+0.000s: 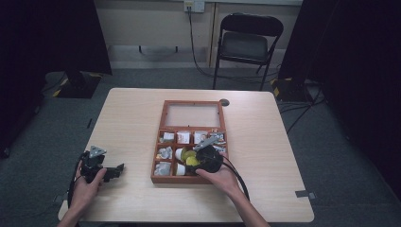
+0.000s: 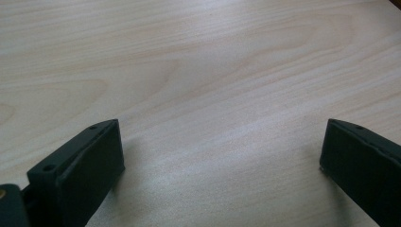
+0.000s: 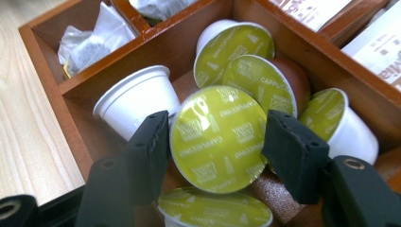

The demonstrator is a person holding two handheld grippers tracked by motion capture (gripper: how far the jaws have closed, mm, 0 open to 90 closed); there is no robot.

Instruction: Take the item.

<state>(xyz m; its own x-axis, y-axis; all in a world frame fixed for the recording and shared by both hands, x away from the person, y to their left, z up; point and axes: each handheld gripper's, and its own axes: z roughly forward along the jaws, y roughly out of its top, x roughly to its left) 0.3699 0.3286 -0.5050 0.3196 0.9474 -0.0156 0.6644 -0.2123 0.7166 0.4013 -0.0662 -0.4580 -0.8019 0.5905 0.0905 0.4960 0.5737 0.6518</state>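
1. I see a light wooden table (image 1: 142,113) on grey carpet floor (image 1: 331,156).
2. Black folding chair (image 1: 248,42) behind it, against a pale wall (image 1: 151,23).
3. Dark curtains (image 1: 52,33) flank both sides; lighting dim.

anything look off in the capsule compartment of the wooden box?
Yes: the green-foil-lidded coffee capsules lie jumbled in one compartment of the wooden compartment box, tilted and overlapping, one white capsule lying on its side. Nothing looks spilled or damaged. The right gripper straddles one capsule.
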